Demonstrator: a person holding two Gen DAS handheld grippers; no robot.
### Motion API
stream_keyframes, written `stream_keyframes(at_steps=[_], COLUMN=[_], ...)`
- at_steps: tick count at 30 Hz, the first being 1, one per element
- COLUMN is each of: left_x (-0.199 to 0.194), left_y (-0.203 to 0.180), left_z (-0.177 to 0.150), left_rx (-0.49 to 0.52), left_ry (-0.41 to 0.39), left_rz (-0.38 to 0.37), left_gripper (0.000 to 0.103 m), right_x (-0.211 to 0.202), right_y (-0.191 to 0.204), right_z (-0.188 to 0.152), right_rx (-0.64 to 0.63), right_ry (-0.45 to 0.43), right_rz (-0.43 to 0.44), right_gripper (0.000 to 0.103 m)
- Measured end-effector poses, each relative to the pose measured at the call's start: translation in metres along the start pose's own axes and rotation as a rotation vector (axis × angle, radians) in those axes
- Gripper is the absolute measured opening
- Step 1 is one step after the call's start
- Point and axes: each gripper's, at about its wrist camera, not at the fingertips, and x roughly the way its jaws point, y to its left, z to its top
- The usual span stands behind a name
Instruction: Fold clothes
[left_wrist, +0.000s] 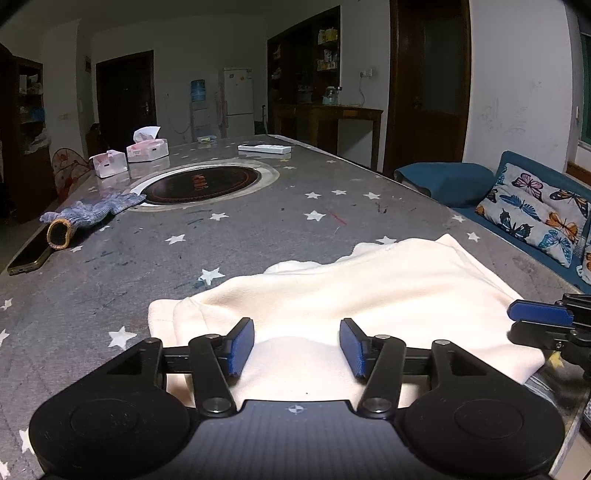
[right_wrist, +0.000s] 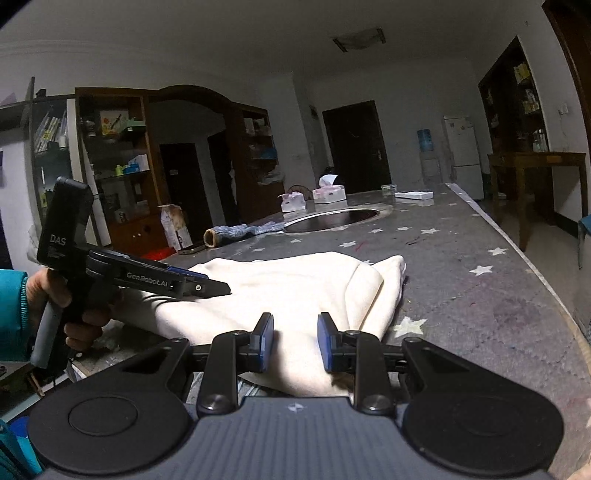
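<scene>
1. Long table (left_wrist: 280, 221) under a grey cloth with white stars and scuff marks; "desk" doesn't fit, so table it is.
2. Round dark cooktop (left_wrist: 201, 184) is sunk into the table's middle, toward the far end.
3. Far end: two tissue boxes (left_wrist: 147, 149) toward the left corner, flat white box (left_wrist: 264, 148) toward the right.
4. Left edge: grey knit gloves (left_wrist: 92, 210), a phone (left_wrist: 27, 264) lying just beside them.
5. Cream garment (left_wrist: 369, 295), folded over, lies at the near edge toward the right corner.
6. Left gripper (left_wrist: 297, 347): jaws parted, garment under and between the blue pads; pads don't press it. No earlier frame, so just open.
7. Right gripper (right_wrist: 295, 341): narrow gap, cloth bulging up between the pads; whether they pinch it is hard to call, probably not.
8. Right wrist view shows a hand (right_wrist: 55, 295) with a teal sleeve on the left gripper's handle.
9. Room: dim, white fridge (left_wrist: 238, 98), water dispenser (left_wrist: 197, 99), dark shelving, doors, blue sofa with a butterfly cushion (left_wrist: 535, 210) past the right edge.
10. Garment's near hem is hidden under the gripper bodies; shelf contents too small to read.
</scene>
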Motion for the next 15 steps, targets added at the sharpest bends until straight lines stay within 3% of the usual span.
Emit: stream_keyframes(at_steps=[9,15], left_x=[0.001,0.002], left_y=[0.002,0.002], left_z=[0.0,0.001], left_rx=[-0.012,-0.013], left_ry=[0.006,0.014], left_rz=[-0.016,-0.059], left_gripper=[0.065,0.088], right_x=[0.003,0.011], right_y=[-0.004,-0.012], right_z=[0.012,0.037], right_rx=[-0.009,0.012], right_ry=[0.071,0.179], right_rz=[0.041,0.106], right_gripper=[0.026,0.032])
